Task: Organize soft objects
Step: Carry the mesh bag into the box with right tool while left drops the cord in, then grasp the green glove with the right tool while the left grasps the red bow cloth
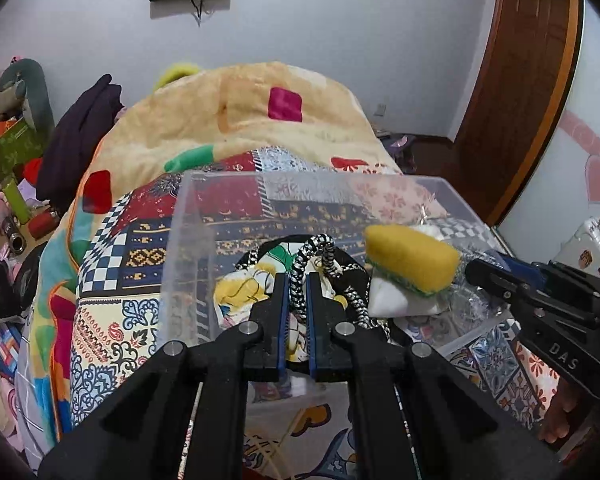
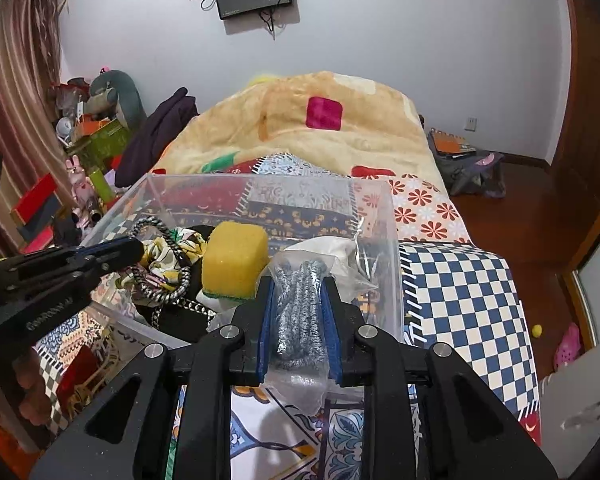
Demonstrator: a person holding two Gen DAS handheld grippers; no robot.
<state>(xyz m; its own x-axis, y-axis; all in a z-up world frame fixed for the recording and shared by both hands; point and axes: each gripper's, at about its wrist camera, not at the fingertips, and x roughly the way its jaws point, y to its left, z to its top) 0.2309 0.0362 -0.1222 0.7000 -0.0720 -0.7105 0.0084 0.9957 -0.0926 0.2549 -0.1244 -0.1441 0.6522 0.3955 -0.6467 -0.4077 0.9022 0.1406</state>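
Note:
A clear plastic bin (image 1: 188,216) (image 2: 392,240) stands on the patterned bed. Inside lie a yellow sponge with a green base (image 1: 412,258) (image 2: 234,262), a floral cloth (image 1: 240,288) (image 2: 172,250), a white pouch (image 1: 392,300) and a black-and-white braided cord (image 1: 320,252) (image 2: 168,288). My left gripper (image 1: 298,280) is shut on the braided cord over the bin. My right gripper (image 2: 298,284) is shut on a clear bag of grey cord (image 2: 300,312) at the bin's near right edge; it shows at the right of the left wrist view (image 1: 476,270).
A beige blanket (image 1: 260,120) is heaped at the far end of the bed. Boxes and toys (image 2: 88,148) crowd the left side. A wooden door (image 1: 520,92) and bare floor (image 2: 520,216) with a bag are to the right.

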